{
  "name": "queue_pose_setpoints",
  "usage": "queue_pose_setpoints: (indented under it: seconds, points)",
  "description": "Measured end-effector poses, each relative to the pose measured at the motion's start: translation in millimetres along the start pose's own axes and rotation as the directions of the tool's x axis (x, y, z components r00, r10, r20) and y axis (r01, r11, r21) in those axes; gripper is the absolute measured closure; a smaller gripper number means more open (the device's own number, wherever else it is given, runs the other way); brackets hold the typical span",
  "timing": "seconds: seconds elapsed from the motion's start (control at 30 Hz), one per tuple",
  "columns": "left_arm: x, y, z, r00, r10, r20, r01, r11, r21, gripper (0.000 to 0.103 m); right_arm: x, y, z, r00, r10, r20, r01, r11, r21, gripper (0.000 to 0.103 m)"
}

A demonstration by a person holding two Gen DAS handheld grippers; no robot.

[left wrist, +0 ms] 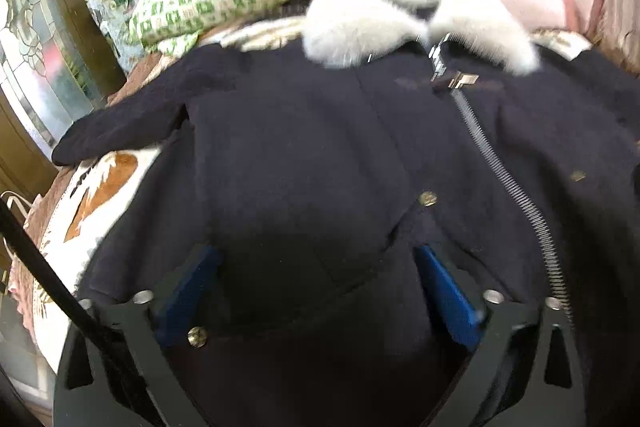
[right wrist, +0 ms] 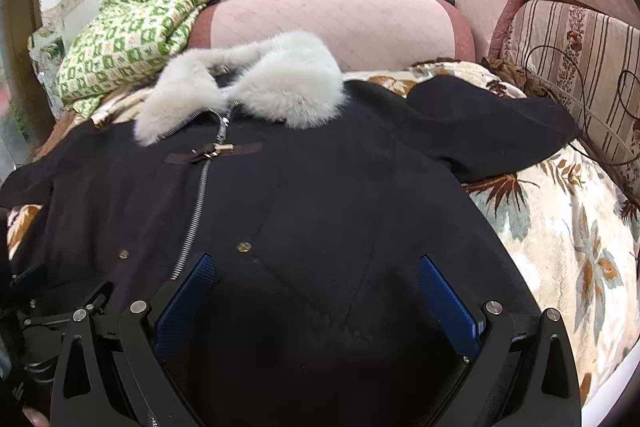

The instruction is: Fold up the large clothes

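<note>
A dark navy coat with a pale grey fur collar and a metal zipper lies face up and spread flat on a bed; it also shows in the right wrist view, with the collar at the far end. Its left sleeve and right sleeve stick out sideways. My left gripper is open just above the coat's lower front. My right gripper is open above the lower front, right of the zipper. Neither holds anything.
A floral bedspread covers the bed. A green-and-white patterned quilt is piled at the far left. A pink bolster lies behind the collar, and a striped cushion with a thin cable stands at the right. A glass door is at the left.
</note>
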State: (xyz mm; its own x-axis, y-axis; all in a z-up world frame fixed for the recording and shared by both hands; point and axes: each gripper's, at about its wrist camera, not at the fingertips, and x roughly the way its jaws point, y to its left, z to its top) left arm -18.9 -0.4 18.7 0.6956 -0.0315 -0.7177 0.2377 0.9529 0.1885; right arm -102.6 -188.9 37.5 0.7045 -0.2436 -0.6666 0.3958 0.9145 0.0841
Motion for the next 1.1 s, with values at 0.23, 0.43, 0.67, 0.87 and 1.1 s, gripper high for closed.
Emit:
queue_pose_setpoints:
  seconds: [0.23, 0.43, 0.67, 0.87, 1.1]
  points:
    - [-104.8, 24.3, -2.7, 0.973, -0.03, 0.23, 0.062, 0.989, -0.132, 0.009, -40.6, 11.3, 1.6, 0.986, -0.063, 0.156, 0.073, 0.996, -0.054, 0.001]
    - [-170.6, 46.3, -10.8, 0.962, -0.002, 0.273, 0.044, 0.988, -0.148, 0.004, -90.6, 11.3, -1.4, 0.95, -0.132, 0.283, 0.139, 0.99, -0.004, 0.001]
    - [-220.5, 42.0, -34.1, 0.952, -0.011, 0.307, 0.034, 0.997, -0.071, 0.004, -141.7, 3.4, -27.7, 0.954, -0.133, 0.269, 0.138, 0.99, 0.0, 0.003]
    - [-243.8, 44.8, -46.2, 0.953, -0.127, 0.274, 0.149, 0.987, -0.058, 0.004, -182.6, -3.4, -46.2, 0.959, -0.054, 0.278, 0.042, 0.998, 0.049, 0.014]
    - [-259.5, 39.3, -61.5, 0.945, -0.16, 0.285, 0.181, 0.982, -0.05, 0.004, -215.8, 15.2, -52.4, 0.96, 0.02, 0.28, -0.019, 1.0, -0.008, 0.014]
